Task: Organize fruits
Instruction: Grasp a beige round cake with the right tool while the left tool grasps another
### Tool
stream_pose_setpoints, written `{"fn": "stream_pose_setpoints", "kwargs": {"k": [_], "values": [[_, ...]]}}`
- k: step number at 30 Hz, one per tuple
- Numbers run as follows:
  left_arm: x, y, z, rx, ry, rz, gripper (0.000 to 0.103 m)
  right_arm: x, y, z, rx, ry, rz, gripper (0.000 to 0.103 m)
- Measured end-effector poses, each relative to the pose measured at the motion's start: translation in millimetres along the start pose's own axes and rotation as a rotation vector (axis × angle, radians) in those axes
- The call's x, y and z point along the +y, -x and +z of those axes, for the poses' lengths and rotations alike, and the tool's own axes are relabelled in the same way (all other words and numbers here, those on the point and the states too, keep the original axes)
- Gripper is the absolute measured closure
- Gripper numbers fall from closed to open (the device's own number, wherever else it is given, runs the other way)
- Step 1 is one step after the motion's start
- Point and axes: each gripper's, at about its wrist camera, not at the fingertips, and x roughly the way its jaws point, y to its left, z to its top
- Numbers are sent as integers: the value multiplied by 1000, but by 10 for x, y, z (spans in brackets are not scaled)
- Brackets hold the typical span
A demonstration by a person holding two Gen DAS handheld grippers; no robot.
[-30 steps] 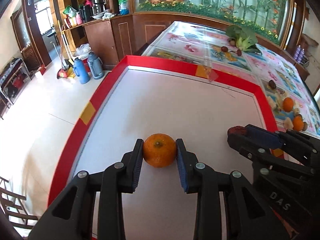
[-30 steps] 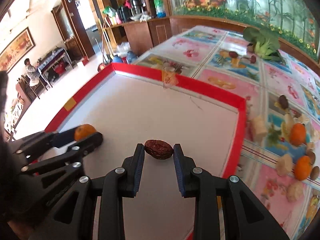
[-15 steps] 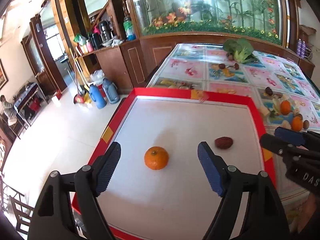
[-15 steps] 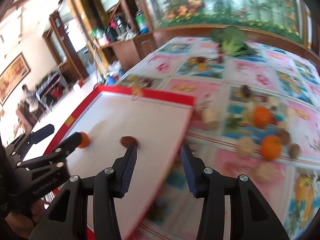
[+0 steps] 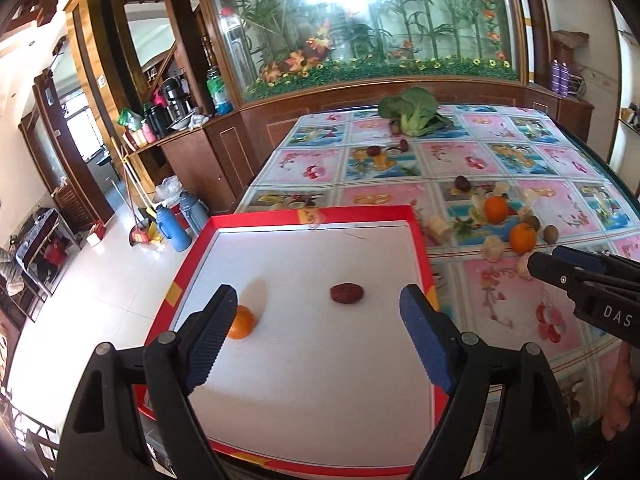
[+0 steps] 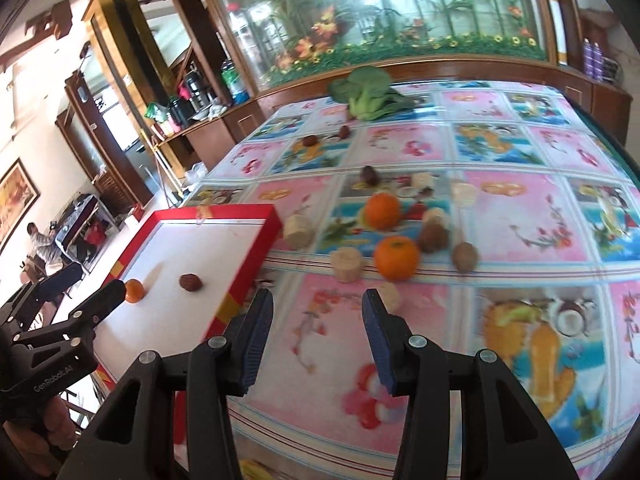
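Left wrist view: the left hand-held gripper (image 5: 316, 334) has its jaws wide apart and grips nothing. Below it lies the red-rimmed white tray (image 5: 423, 252) on the tabletop (image 5: 560, 168). The tray holds two items: an orange (image 5: 241, 322), near the left rim and partly hidden behind the left finger, and a dark red-brown fruit (image 5: 347, 293), well apart from it toward the middle. To the right of the tray, loose on the tabletop, lie two more oranges (image 5: 496, 210), brown fruits and pale pieces. A leafy green vegetable (image 5: 412, 112) sits at the far end. The right hand-held gripper (image 5: 560, 266) enters from the right edge; its jaw state cannot be told here.

Right wrist view: the right hand-held gripper (image 6: 318, 332) has its jaws apart, empty, above the flowered tabletop (image 6: 520, 152) just right of the tray (image 6: 256, 256). Ahead of it lie two oranges (image 6: 397, 258), brown fruits and pale cylindrical pieces (image 6: 346, 265). The tray holds the orange (image 6: 134, 291) and the dark fruit (image 6: 189, 282).
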Motion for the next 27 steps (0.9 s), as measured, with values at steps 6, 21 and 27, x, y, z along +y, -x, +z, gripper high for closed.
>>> {"fn": "stream_pose_setpoints", "kwargs": {"k": [6, 21, 27], "values": [[-193, 16, -13, 16, -32, -32, 19, -296, 117, -63, -13, -27, -35, 57], [-690, -118, -172, 97, -118, -141, 18, -498, 39, -109, 58, -16, -39, 57], [-601, -179, -142, 106, -100, -118, 18, -268, -383, 18, 127, 66, -91, 57]]}}
